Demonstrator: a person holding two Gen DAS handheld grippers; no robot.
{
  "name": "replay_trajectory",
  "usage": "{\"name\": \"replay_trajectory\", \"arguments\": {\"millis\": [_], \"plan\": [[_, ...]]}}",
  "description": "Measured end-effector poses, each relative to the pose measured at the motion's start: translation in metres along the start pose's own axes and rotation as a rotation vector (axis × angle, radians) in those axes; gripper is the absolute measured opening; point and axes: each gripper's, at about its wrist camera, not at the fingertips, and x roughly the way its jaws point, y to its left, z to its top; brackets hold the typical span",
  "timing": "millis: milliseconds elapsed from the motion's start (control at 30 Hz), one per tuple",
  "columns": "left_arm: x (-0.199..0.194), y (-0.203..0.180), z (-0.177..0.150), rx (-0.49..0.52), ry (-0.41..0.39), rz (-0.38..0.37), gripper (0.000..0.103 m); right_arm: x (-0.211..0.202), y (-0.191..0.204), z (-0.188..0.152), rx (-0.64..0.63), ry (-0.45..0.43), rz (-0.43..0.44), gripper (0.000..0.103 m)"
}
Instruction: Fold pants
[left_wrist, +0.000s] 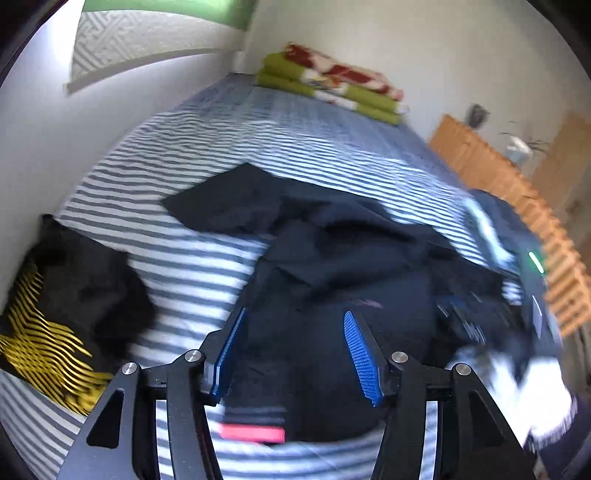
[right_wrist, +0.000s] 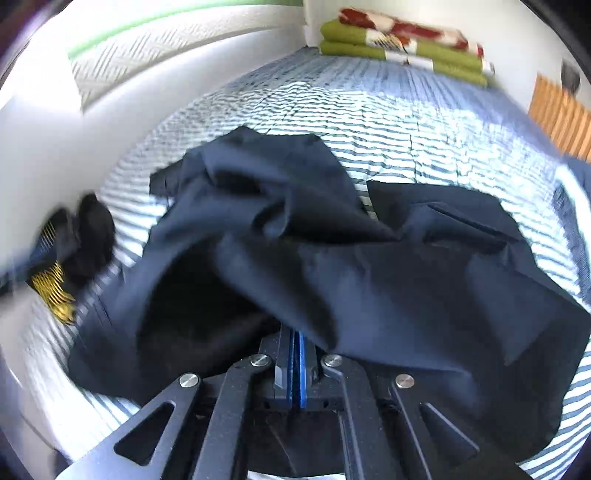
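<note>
Lying rumpled – one pants (right_wrist: 332, 266) | one striped bed (right_wrist: 406, 122) | one folded blanket (right_wrist: 402, 44)

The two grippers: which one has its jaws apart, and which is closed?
The left gripper stands open over the dark pants, nothing pinched. The right gripper is shut, its blue pads pressed together under the cloth's edge.

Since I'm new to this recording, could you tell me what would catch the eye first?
Dark navy pants lie crumpled mid-bed on the striped bedsheet. The right hand-held gripper is shut under their near edge. A folded green-and-red blanket sits at the far end.
</note>
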Motion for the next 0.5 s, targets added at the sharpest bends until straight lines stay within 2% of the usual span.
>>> {"name": "replay_trajectory", "arguments": {"millis": [33, 100, 200, 233, 300, 333, 400, 433, 467, 500], "plan": [[0.001, -0.010, -0.010, 0.017, 0.017, -0.047, 0.058, 0.001, -0.005, 0.005, 0.003, 0.008, 0.006, 0.002], [0.012, -0.027, -0.028, 0.057, 0.074, -0.092, 0.058, 0.004, -0.009, 0.007, -0.009, 0.008, -0.020, 0.002], [0.024, -0.060, -0.059, 0.115, 0.118, -0.173, 0.057, 0.008, -0.016, 0.011, 0.052, 0.026, 0.021, 0.002], [0.027, -0.068, -0.063, 0.139, 0.127, -0.180, 0.057, 0.008, -0.020, 0.015, 0.075, 0.027, 0.042, 0.002], [0.035, -0.084, -0.072, 0.215, 0.132, -0.120, 0.058, 0.000, -0.020, 0.021, 0.078, 0.009, 0.065, 0.002], [0.040, -0.085, -0.073, 0.219, 0.133, -0.096, 0.058, -0.005, -0.020, 0.023, 0.071, 0.000, 0.070, 0.002], [0.051, -0.074, -0.068, 0.140, 0.155, -0.109, 0.061, -0.018, -0.018, 0.022, 0.069, -0.016, 0.087, 0.002], [0.057, -0.061, -0.061, 0.074, 0.159, -0.107, 0.065, -0.025, -0.021, 0.022, 0.071, -0.023, 0.101, 0.002], [0.060, -0.051, -0.055, 0.029, 0.159, -0.104, 0.077, -0.030, -0.022, 0.021, 0.074, -0.026, 0.112, 0.002], [0.063, -0.040, -0.047, -0.029, 0.146, -0.131, 0.080, -0.035, -0.023, 0.019, 0.075, -0.027, 0.124, 0.001]]}}
